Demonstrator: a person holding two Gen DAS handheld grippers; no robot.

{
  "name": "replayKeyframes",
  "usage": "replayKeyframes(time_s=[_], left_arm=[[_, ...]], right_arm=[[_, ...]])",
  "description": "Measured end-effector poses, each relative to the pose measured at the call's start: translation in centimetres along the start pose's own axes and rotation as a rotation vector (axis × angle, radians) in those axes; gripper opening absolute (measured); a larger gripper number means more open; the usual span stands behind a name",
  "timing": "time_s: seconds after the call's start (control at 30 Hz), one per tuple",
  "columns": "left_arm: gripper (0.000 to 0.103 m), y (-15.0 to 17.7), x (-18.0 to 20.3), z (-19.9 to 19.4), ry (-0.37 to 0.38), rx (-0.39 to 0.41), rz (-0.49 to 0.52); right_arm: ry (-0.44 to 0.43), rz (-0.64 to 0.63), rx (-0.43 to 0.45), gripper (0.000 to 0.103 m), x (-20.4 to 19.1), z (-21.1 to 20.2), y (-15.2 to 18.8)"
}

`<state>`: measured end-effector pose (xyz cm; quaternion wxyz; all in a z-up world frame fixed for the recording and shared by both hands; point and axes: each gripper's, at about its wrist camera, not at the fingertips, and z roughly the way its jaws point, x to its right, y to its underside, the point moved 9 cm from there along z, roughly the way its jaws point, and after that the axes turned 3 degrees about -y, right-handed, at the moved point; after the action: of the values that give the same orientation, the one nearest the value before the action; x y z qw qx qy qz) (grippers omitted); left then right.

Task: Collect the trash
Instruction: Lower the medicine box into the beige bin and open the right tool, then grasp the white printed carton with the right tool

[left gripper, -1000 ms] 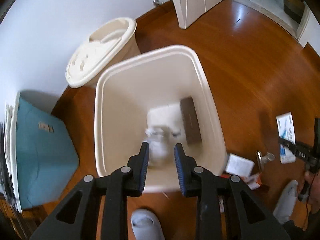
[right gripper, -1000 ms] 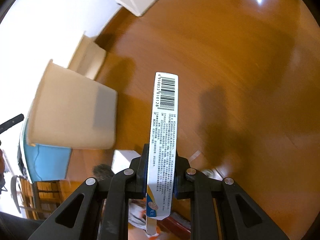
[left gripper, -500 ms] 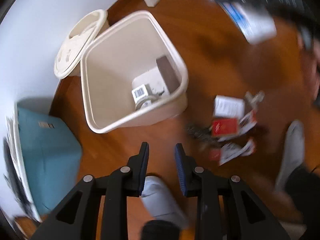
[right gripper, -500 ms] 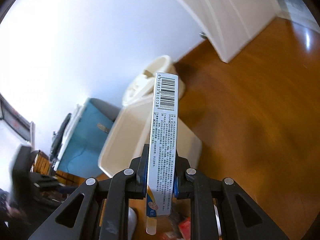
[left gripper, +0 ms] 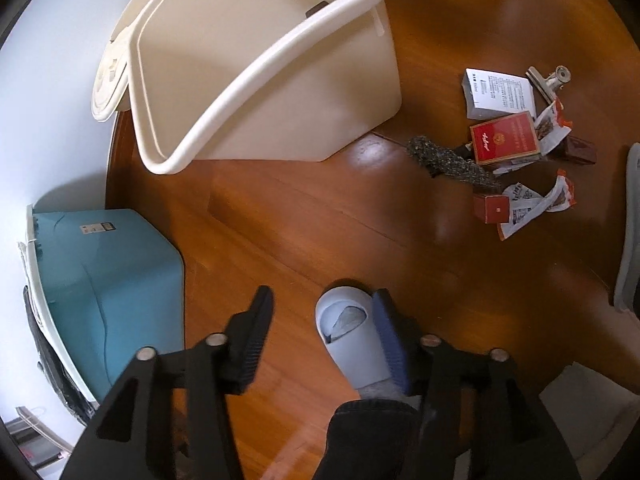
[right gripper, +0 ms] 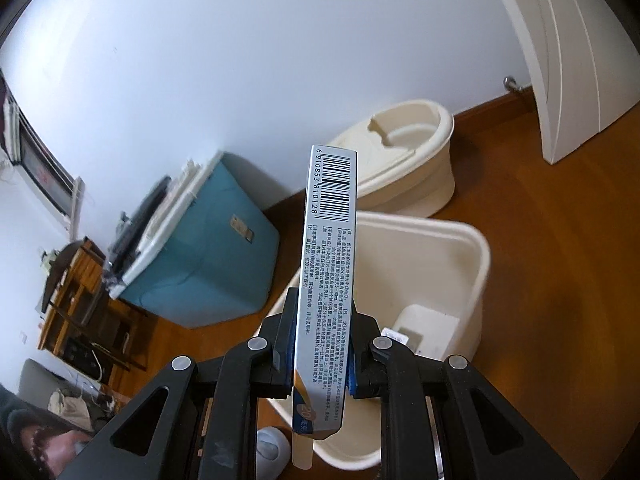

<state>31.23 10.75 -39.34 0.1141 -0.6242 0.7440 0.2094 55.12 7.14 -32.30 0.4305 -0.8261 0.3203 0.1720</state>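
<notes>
Two handheld grippers work over a polished wooden floor (left gripper: 304, 216) beside a white wall. The right gripper (right gripper: 322, 346) is clamped on a slim silver carton (right gripper: 326, 280) printed with a barcode and fine text; the carton stands on end between the blue pads, tilted slightly. Behind it sits a cream plastic trash bin (right gripper: 478, 264), open, with a white box and a smaller labelled piece on its bottom. The bin's cream lid (right gripper: 404, 156) leans against the wall just behind the bin. To the bin's left stands a teal storage box (right gripper: 208, 252) with a white lid and dark items on top.

The left gripper (left gripper: 322, 330) points steeply at the floor, its jaws opening with nothing between them; a pale blue slipper (left gripper: 352, 340) on a person's foot lies below, partly hidden by the right-hand finger. In this view the same bin (left gripper: 280, 60) stands at the top. Right of it, loose trash lies scattered on the floor: a white printed box (left gripper: 498, 94), a metal binder clip (left gripper: 548, 80), a red cigarette pack (left gripper: 506, 140), a dark fuzzy strip (left gripper: 448, 160), a small red box (left gripper: 492, 208) and crumpled wrappers (left gripper: 536, 204).
</notes>
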Motion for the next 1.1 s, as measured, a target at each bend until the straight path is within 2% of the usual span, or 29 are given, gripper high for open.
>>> replayKeyframes(time_s=[0.23,0.27,0.3,0.33,0.37,0.4,0.53,0.63,0.67,0.7,0.8,0.87,0.97,1.1], left_arm=[[0.054,0.3,0.6,0.5,0.014,-0.021,0.004],[0.054,0.2,0.7,0.6,0.016,-0.023,0.005],[0.054,0.3,0.8,0.6,0.018,-0.026,0.008],[0.054,0.2,1.0,0.8,0.02,-0.028,0.011],[0.054,0.1,1.2,0.8,0.024,-0.029,0.013],[0.054,0.1,1.3,0.7,0.027,-0.03,0.016],[0.054,-0.3,2.3,0.5,0.042,-0.031,0.047],[0.054,-0.4,3.3,0.7,0.075,-0.038,0.064],[0.054,-0.3,3.6,1.0,0.083,-0.048,0.067],[0.054,-0.2,4.0,1.3,0.092,-0.061,0.071],[0.055,0.3,5.1,2.5,0.103,-0.105,0.085],[0.055,0.4,5.7,3.0,0.099,-0.123,0.097],[0.055,-0.2,6.2,2.7,0.096,-0.119,0.104],[0.056,-1.2,6.9,2.2,0.101,-0.1,0.111]], right_arm=[[0.049,0.012,-0.122,0.021,1.0,5.2,1.7],[0.052,0.024,-0.15,0.027,1.3,5.8,2.1],[0.059,0.033,-0.174,0.042,1.7,6.1,2.6],[0.067,0.035,-0.186,0.053,1.9,6.1,2.9],[0.07,0.03,-0.183,0.071,2.1,5.8,3.1],[0.067,0.017,-0.171,0.075,2.1,5.2,3.2],[0.03,-0.027,-0.087,0.075,2.3,0.4,4.0],[0.067,-0.106,-0.049,0.08,4.6,-4.1,7.6],[0.108,-0.135,-0.078,0.088,6.1,-4.6,9.8],[0.151,-0.155,-0.146,0.092,8.1,-4.5,12.6],[0.246,-0.102,-0.414,0.092,14.8,-2.6,21.1],[0.292,-0.067,-0.53,0.092,18.1,-1.5,25.1],[0.331,-0.091,-0.584,0.092,20.3,-0.1,28.2],[0.287,-0.125,-0.563,0.092,18.6,1.7,28.7]])
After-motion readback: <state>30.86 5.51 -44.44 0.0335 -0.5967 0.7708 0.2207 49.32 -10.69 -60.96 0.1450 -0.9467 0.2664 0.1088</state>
